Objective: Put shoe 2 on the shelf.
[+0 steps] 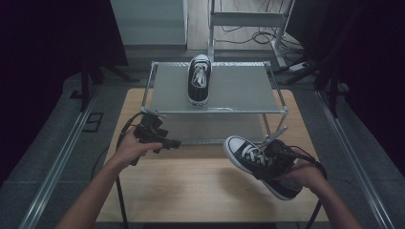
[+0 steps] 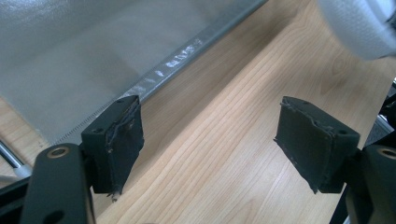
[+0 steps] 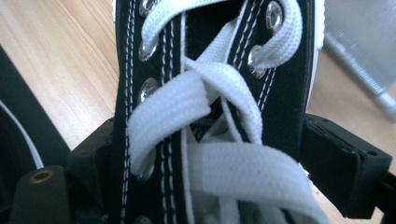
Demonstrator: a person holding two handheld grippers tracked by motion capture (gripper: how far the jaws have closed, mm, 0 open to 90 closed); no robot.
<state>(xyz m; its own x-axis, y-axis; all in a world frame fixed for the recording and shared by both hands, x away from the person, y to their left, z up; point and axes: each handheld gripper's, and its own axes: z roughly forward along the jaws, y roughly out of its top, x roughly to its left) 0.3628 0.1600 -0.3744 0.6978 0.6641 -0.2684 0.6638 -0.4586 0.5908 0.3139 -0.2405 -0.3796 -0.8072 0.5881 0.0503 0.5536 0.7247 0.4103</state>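
No legible text, label, brand mark, number or sign is found in any of the three views. The black sneaker (image 1: 260, 164) gripped on the right shows plain canvas, white laces and metal eyelets in the right gripper view, with no readable marking. The second sneaker (image 1: 199, 78) on the metal rack (image 1: 239, 90) carries no lettering that can be made out from the high view. The wooden table (image 1: 205, 191) bears no writing.
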